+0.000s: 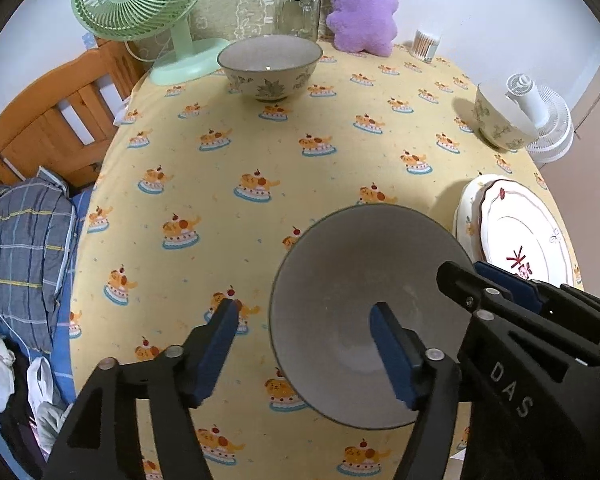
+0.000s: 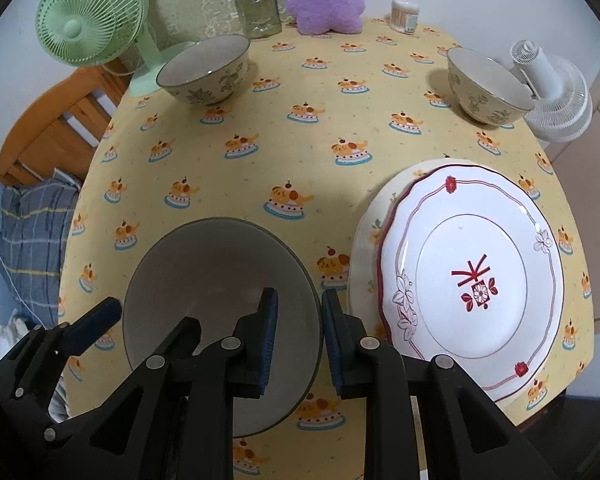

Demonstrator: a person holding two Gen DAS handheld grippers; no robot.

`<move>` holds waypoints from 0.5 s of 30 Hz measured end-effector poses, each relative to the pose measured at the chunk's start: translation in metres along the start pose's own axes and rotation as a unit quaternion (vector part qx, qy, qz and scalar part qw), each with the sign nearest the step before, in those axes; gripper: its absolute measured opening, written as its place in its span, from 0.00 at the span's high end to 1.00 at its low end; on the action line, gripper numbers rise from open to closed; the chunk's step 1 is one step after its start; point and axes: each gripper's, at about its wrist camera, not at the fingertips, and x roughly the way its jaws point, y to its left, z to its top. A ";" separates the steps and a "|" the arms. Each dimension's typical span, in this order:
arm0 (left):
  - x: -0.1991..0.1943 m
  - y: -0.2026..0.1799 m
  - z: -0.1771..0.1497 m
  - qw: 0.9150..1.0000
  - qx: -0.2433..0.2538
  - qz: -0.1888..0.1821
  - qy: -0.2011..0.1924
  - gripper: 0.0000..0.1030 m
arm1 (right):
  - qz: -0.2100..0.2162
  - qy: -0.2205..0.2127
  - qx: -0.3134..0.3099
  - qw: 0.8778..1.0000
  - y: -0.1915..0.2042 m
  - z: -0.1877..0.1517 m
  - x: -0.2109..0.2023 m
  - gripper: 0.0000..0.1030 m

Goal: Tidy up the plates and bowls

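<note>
Grey bowl [image 2: 220,320] has its rim between the right tongs [image 2: 300,340], maybe pinched for stacking, while the left tongs [image 1: 304,344] stand open, holding nothing.

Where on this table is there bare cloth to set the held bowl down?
Middle of the table, between far bowl, right bowl and plates, is bare. Near edge is crowded: held bowl, both claws, plates.

Yellow tablecloth [image 2: 300,152] printed with dog-on-cake motifs; white plate [image 2: 472,276] with red floral trim; mint-green fan [image 1: 140,0].
</note>
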 end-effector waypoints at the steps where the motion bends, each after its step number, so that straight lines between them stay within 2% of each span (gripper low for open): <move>1: -0.002 0.002 0.001 1.000 0.001 -0.002 -0.003 0.28 | -0.004 -0.005 0.000 1.000 0.002 0.000 -0.003 0.70; 2: -0.004 0.004 0.001 1.000 0.001 -0.003 -0.006 0.26 | -0.007 -0.009 -0.001 1.000 0.003 0.000 -0.006 0.68; 7: -0.014 0.012 0.006 1.000 0.007 -0.012 -0.019 0.20 | -0.034 -0.037 0.002 0.999 0.009 0.002 -0.022 0.44; 12: -0.027 0.019 0.012 0.999 0.018 -0.025 -0.036 0.13 | -0.039 -0.056 0.005 0.998 0.016 0.006 -0.034 0.39; 15: -0.033 0.021 0.020 0.998 0.020 -0.030 -0.046 0.09 | -0.042 -0.069 0.006 0.997 0.021 0.012 -0.042 0.30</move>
